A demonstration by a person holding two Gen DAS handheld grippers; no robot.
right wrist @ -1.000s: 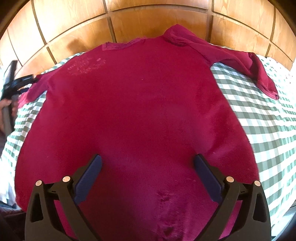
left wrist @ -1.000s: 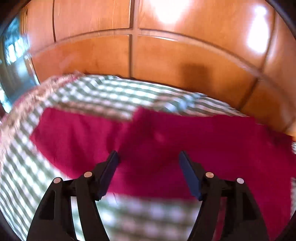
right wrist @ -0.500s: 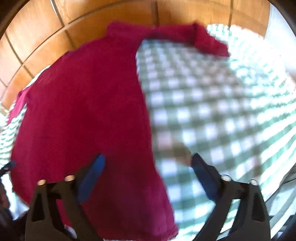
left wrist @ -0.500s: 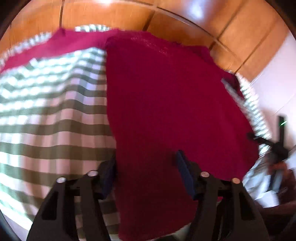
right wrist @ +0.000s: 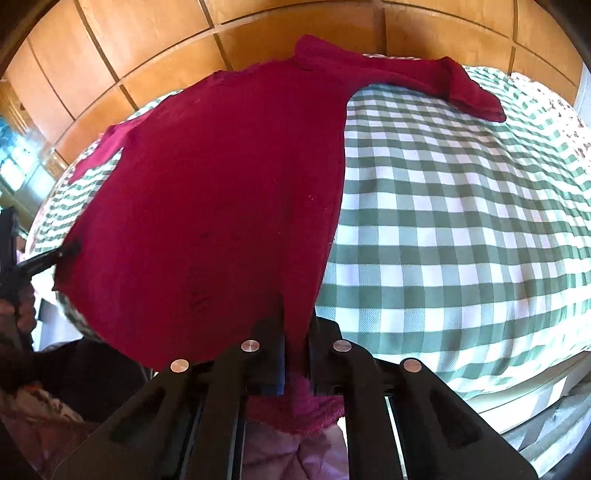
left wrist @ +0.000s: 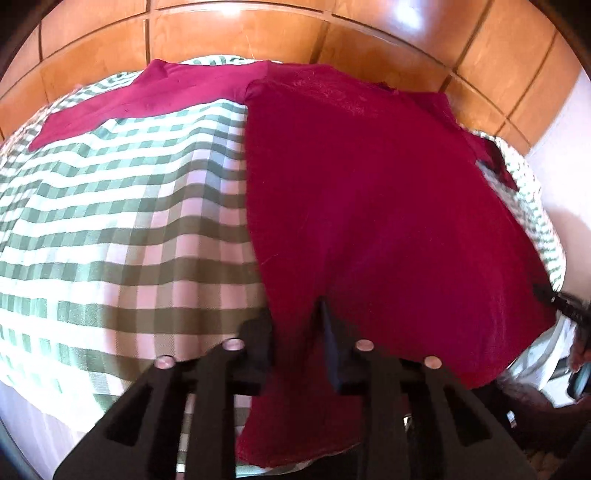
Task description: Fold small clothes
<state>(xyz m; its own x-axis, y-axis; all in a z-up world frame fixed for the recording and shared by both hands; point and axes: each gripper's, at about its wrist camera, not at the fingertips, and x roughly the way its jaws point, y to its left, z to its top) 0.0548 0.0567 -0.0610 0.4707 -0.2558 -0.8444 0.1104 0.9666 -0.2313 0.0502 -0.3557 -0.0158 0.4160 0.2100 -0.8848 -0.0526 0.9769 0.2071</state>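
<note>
You have one red shirt (right wrist: 221, 192) on the checked bedspread (right wrist: 461, 221), its long axis running straight ahead of your jaws, collar at the far end by the wooden headboard (left wrist: 240, 33). Both left gripper (left wrist: 295, 332) and right gripper (right wrist: 295, 339) have just been closing; each apparently pinches a hem corner

Bright daylight, both views. Glare patches on the wood panels (left wrist: 240, 33) above the bed (left wrist: 110, 221). Checked cover washed out pale near the bed's front edge. Heavy fisheye bulge, dark vignette at corners. Slight softness; sharper toward the panels.
</note>
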